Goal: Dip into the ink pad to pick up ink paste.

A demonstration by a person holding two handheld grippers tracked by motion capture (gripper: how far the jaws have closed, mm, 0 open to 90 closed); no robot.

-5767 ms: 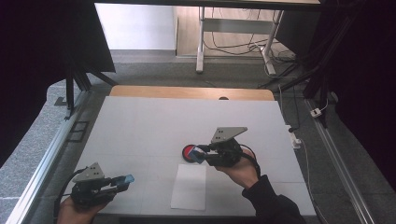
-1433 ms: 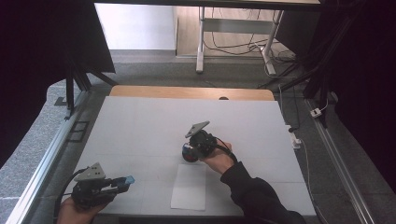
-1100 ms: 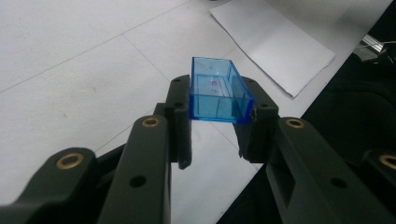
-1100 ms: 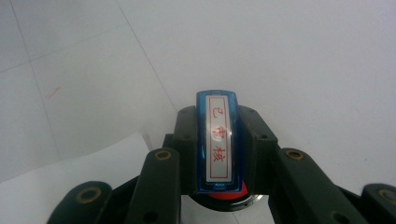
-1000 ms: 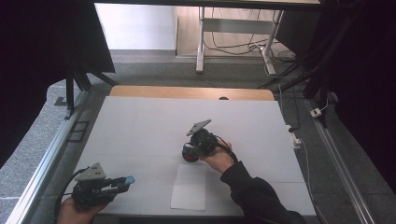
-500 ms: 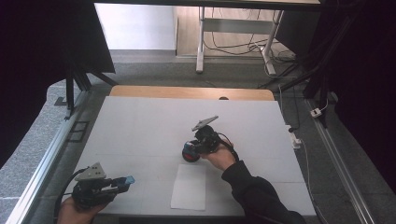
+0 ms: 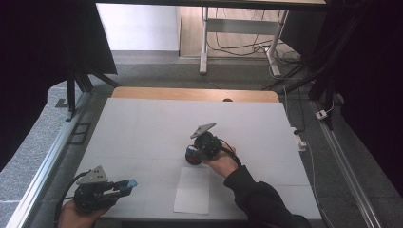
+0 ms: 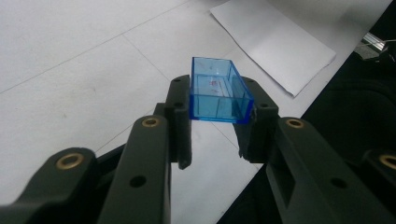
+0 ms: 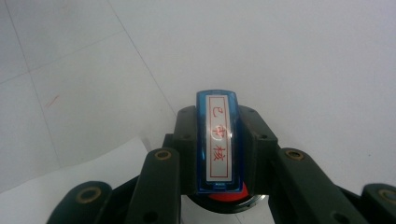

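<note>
White covers the desk (image 7: 142, 128), and dark curtains hang at both sides. At the left, near the front edge, the left gripper (image 7: 124, 184) has its jaws clenched on a clear blue cap (image 8: 218, 91), held just above the desk. A sheet of paper (image 7: 192, 190) lies flat in the middle front. Just past it the right gripper (image 7: 191, 154) has its jaws tight around a blue stamp (image 9: 218, 140) with red letters on its white face. So the cap looks to be off and the stamp is ready. I think what is left is to press the stamp on the paper and put the cap back on. A red and black bit under the stamp is cut off by the jaws, so I cannot tell what it is. The paper looks blank, but it is small from up high.
</note>
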